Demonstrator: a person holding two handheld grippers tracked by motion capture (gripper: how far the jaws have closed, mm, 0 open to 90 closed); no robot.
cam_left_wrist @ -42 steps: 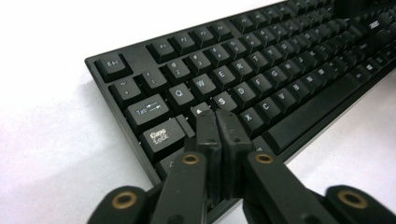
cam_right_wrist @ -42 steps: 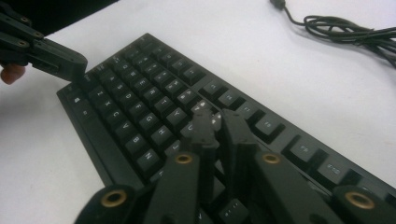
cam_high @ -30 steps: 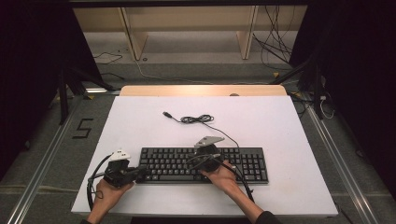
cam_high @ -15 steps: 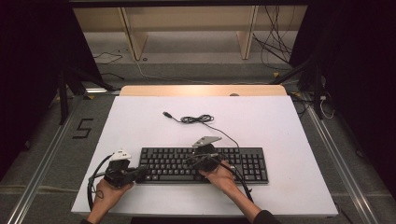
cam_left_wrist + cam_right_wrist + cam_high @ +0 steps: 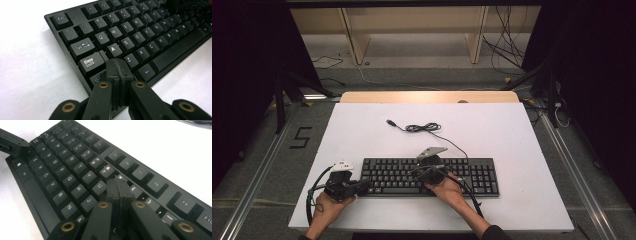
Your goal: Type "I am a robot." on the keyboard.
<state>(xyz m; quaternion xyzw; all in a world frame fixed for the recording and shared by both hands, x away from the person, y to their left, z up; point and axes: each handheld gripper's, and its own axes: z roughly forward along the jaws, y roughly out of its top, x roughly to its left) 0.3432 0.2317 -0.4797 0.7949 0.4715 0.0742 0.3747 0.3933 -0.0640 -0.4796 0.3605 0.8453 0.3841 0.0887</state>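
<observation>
Room: dark surroundings, a grey floor with loose cables, pale wooden shelving (image 5: 412,30) beyond the far edge of my table.
Surface: a white rectangular tabletop (image 5: 522,135) with a strip of light wood along its far side.
My left hand (image 5: 328,207): comes in at the near-left corner of the table, holding my left gripper (image 5: 367,186), whose black cable loops beside it.
Left gripper state: both black jaws pressed together with no gap and nothing between them; in the left gripper view (image 5: 117,68) their tips sit at the keyboard's left end, over the key just below Caps Lock, with A and Z just beyond. I cannot tell whether they touch the key.
Keyboard: a black full-size computer keyboard with white lettering (image 5: 472,172) lies flat near the table's front edge, roughly centred, long side parallel to that edge.
Keyboard cable: a thin black cord (image 5: 424,128) runs from the keyboard's back edge toward the table's middle, bunched in a small coil, plug end lying free.
My right hand (image 5: 449,190): rests over the keyboard's middle, holding my right gripper (image 5: 414,172) with its grey three-cornered plate on top.
Right gripper state: jaws closed flat on each other, holding nothing; in the right gripper view (image 5: 119,187) the tips are over the keys beside U and J.
</observation>
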